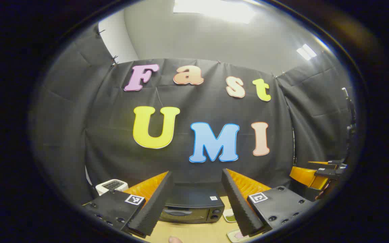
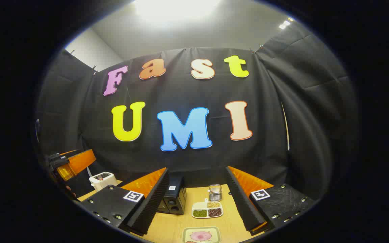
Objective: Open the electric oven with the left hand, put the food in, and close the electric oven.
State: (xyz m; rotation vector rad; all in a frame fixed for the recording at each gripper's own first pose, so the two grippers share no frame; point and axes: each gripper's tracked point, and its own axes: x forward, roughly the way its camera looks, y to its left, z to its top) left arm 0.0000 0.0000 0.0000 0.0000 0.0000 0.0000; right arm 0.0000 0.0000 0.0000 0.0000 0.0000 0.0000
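A black electric oven (image 1: pixel 192 207) stands on the wooden table (image 1: pixel 198 233) with its door closed, straight ahead between the fingers of my left gripper (image 1: pixel 197 172), which is open, empty and some way short of it. In the right gripper view the oven (image 2: pixel 173 199) shows from its side, left of centre. A pale plate with a pink piece of food (image 2: pixel 201 235) lies near the table's front edge, below my right gripper (image 2: pixel 197 169), which is open and empty. In the left gripper view the same plate (image 1: pixel 236 234) peeks out at the lower right.
A divided dish of beans (image 2: pixel 207 209) and a small clear jar (image 2: pixel 215 192) sit right of the oven. A white appliance (image 2: pixel 101 180) stands far left on the table. The other gripper (image 1: pixel 319 173) shows at the right edge of the left gripper view.
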